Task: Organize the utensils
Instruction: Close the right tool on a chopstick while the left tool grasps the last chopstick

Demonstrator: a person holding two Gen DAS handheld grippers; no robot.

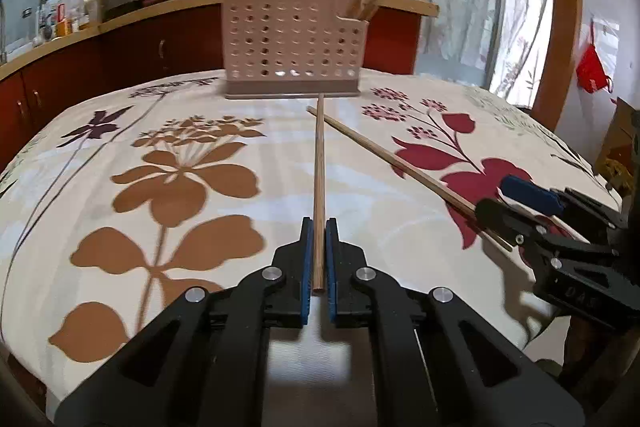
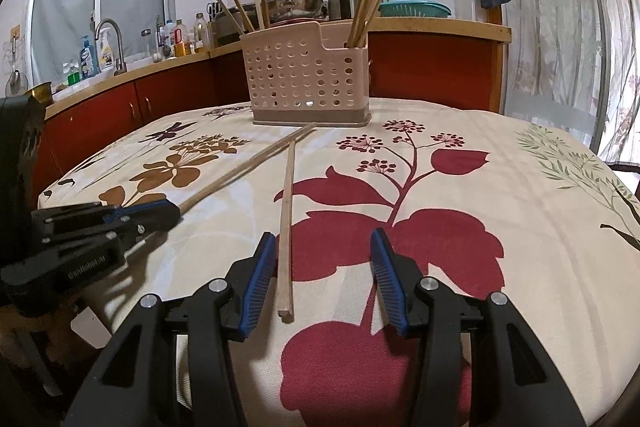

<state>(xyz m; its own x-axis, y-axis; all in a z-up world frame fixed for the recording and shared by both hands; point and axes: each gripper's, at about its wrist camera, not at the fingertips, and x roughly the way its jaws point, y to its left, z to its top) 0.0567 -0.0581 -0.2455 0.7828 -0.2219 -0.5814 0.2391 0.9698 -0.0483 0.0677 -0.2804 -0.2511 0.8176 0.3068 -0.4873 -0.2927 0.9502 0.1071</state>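
My left gripper (image 1: 319, 225) is shut on a wooden chopstick (image 1: 319, 163) that points ahead at the pink perforated utensil holder (image 1: 294, 43). It also shows in the right wrist view (image 2: 176, 213), with its chopstick (image 2: 248, 163) held low over the table. My right gripper (image 2: 323, 239) is open, its jaws on either side of a second chopstick (image 2: 287, 211) that lies on the cloth close to the left finger. The right gripper also shows in the left wrist view (image 1: 500, 199), around that chopstick (image 1: 384, 151). The holder (image 2: 306, 75) has several chopsticks standing in it.
The table wears a floral cloth (image 2: 460, 195). Behind it runs a red kitchen counter (image 2: 432, 67) with a sink tap (image 2: 110, 39), bottles and pots. A curtained glass door (image 2: 560, 27) stands at the right.
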